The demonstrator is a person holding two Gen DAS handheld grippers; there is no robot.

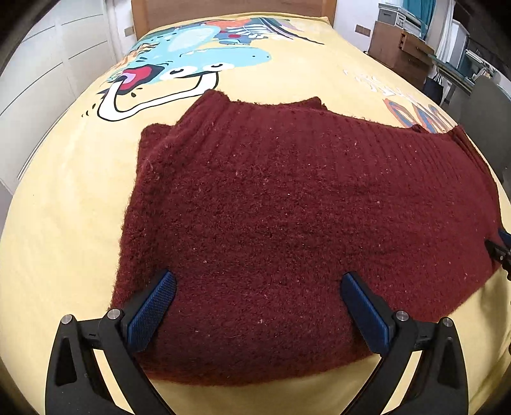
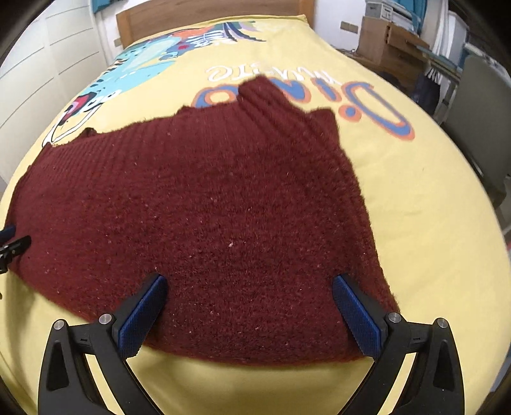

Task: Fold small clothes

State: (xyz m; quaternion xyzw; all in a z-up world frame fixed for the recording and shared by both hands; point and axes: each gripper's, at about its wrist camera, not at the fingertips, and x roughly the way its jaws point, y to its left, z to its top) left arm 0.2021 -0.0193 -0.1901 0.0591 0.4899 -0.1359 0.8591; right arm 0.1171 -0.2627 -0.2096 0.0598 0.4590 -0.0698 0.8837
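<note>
A dark red knitted sweater (image 1: 287,204) lies flat on the yellow bedspread (image 1: 64,223), folded into a broad block with ribbed knit along its far side. My left gripper (image 1: 258,284) hovers open over its near left part, blue pads (image 1: 150,313) wide apart with only cloth beneath. In the right wrist view the same sweater (image 2: 207,207) fills the middle, a ribbed piece sticking up at the far edge. My right gripper (image 2: 249,281) is open over the near right part. Each gripper's tip shows at the other view's edge, the right gripper (image 1: 501,252) and the left gripper (image 2: 12,245).
The bedspread (image 2: 431,223) carries a cartoon print (image 1: 179,64) and lettering (image 2: 303,92). A wooden headboard (image 2: 207,12) stands at the far end. White cupboards (image 1: 38,79) line the left; boxes (image 1: 399,48), shelves and a grey chair (image 2: 479,105) crowd the right.
</note>
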